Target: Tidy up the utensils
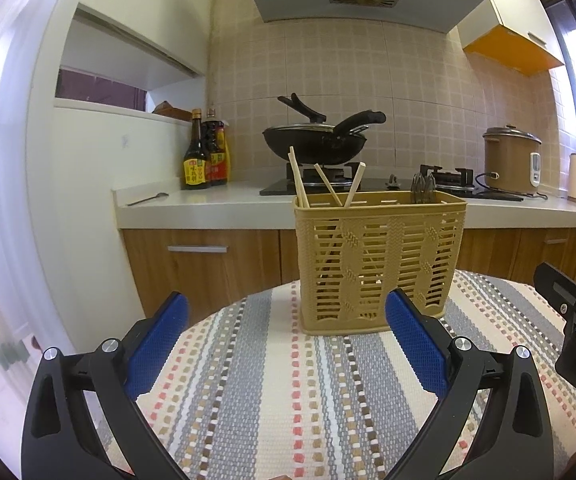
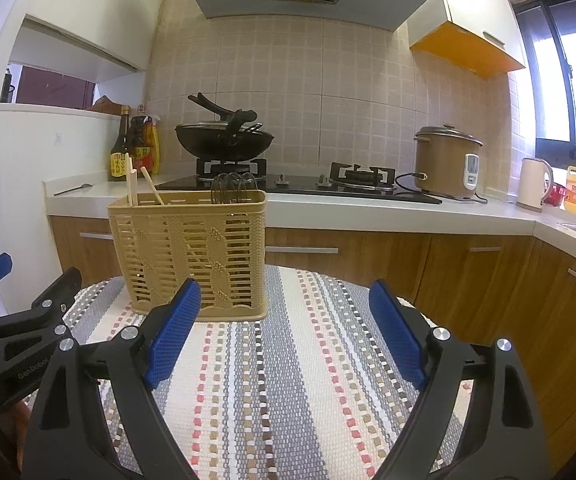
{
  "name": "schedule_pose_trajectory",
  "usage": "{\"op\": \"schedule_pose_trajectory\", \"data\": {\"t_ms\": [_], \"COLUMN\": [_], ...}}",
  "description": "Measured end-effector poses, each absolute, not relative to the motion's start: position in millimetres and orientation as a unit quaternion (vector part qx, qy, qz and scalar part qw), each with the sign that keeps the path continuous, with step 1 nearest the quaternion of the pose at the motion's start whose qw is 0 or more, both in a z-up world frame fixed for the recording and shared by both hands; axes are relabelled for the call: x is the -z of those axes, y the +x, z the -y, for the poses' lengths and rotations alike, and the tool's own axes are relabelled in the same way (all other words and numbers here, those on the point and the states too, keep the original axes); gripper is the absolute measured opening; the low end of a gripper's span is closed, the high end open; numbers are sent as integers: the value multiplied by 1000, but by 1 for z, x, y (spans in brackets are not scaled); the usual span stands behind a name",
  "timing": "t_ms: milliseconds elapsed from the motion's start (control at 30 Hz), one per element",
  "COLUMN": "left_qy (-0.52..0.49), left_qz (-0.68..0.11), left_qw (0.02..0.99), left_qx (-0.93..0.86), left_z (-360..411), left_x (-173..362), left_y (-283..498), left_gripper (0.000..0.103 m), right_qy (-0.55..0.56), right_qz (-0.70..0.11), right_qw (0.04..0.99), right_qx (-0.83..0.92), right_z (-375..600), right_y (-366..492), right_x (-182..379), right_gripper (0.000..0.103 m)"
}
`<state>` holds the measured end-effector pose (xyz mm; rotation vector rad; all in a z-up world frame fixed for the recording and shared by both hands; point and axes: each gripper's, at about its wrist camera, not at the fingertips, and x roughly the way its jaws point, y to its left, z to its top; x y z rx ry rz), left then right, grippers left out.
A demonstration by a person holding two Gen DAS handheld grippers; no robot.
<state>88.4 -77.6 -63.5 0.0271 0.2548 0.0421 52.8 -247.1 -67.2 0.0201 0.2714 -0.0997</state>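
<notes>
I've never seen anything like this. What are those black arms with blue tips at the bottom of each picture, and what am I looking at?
No robot here: a person holds a tool in each hand, and each tool carries a camera looking along its two blue-padded fingers. One picture comes from the left hand-held gripper, the other from the right hand-held gripper. Both stand open and hold nothing. Each also appears at the edge of the other's picture. In front of them, on a striped woven mat, stands a tan slotted basket with wooden chopsticks at one end and metal utensils at the other. Behind is a kitchen counter with a black wok on the stove.
</notes>
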Motion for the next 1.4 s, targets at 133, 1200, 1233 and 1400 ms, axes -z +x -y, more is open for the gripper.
{"op": "schedule_pose_trajectory", "data": {"t_ms": [133,1200,1233,1400], "left_qy": [9,22,24,30], "left_qz": [-127,-133,-133,-133], "left_qw": [992,991,991,991], "left_qx": [-18,-5,-5,-5], "left_z": [76,81,82,85], "left_x": [63,65,65,65], "left_y": [88,90,90,90], "left_gripper": [95,95,95,95], "right_qy": [13,8,9,12], "right_qz": [-134,-134,-134,-135], "right_qw": [990,990,990,990], "right_qx": [48,46,46,45], "right_z": [247,244,245,245], "right_y": [53,52,51,52], "right_x": [66,66,66,66], "right_gripper": [82,83,83,83]}}
